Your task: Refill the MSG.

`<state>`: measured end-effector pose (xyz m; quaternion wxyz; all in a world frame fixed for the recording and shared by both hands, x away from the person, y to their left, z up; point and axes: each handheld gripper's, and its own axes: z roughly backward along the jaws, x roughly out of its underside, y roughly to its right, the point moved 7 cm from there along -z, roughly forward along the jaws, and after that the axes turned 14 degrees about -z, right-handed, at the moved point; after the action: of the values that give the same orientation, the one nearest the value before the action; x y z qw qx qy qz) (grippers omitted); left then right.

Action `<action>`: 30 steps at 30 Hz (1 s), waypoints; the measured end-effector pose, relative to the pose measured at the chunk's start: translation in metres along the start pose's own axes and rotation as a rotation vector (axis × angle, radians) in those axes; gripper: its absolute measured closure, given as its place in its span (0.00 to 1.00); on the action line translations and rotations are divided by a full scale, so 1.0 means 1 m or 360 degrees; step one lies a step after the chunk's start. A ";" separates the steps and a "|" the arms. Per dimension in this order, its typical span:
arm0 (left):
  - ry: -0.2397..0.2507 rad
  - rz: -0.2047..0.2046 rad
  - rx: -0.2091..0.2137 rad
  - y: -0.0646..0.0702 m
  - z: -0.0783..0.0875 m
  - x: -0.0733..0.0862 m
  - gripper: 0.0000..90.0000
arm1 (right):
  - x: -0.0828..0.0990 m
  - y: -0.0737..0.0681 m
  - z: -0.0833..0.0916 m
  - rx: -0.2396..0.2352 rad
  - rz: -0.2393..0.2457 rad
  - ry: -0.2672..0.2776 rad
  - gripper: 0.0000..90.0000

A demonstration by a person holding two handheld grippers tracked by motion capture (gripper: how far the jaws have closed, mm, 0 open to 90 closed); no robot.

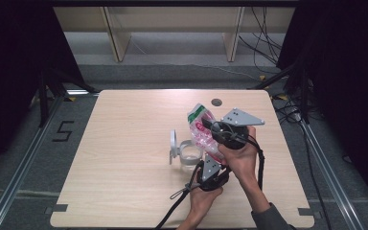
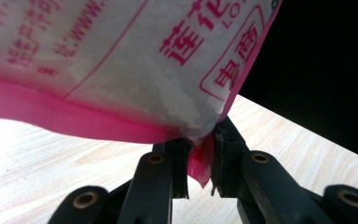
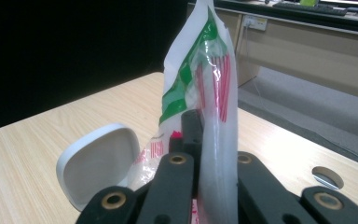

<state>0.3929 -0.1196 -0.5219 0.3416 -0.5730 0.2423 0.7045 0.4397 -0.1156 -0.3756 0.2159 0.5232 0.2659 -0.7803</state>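
Btwn both grippers: plastic bag (image 1: pixel 202 128)

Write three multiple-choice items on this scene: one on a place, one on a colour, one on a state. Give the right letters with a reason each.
1. Where is the clear container with the open white lid?
A. on the floor
B. on the table, left of the bag
C. in the right gripper

2. What colour is the bag's bottom edge in the left gripper view?
A. pink
B. blue
C. yellow

3. How does the left gripper stand?
A. open and apart from the bag
B. shut on the bag's corner
C. shut on the lid

Key: 1 B, the high view shows it standing on the wood beside the bag. 2 A, a pink band runs along the edge. 3 B, both jaws pinch the pink corner; the right gripper clamps the bag higher up.
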 end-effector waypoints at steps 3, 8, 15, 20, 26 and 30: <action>0.0007 0.0010 -0.0001 0.000 -0.002 0.000 0.87 | 0.001 -0.002 -0.002 -0.0016 -0.0014 -0.0019 1.00; 0.0014 0.0017 0.0002 0.000 -0.002 0.000 0.87 | 0.001 -0.001 -0.004 -0.0006 0.0010 -0.0029 1.00; 0.0016 0.0026 0.0001 0.000 -0.003 0.000 0.87 | 0.001 -0.003 -0.008 0.0009 0.0033 -0.0043 1.00; 0.0020 0.0022 0.0002 0.000 -0.004 0.001 0.87 | 0.002 -0.004 -0.010 0.0010 0.0056 -0.0078 1.00; 0.0013 0.0029 0.0003 0.000 -0.004 0.001 0.87 | 0.002 -0.003 -0.013 0.0037 0.0079 -0.0060 1.00; 0.0014 0.0025 0.0006 0.000 -0.004 0.001 0.87 | 0.004 -0.003 -0.014 0.0023 0.0086 -0.0095 1.00</action>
<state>0.3950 -0.1225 -0.5243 0.3360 -0.5735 0.2496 0.7042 0.4460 -0.1044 -0.3825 0.2408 0.5083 0.2395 -0.7914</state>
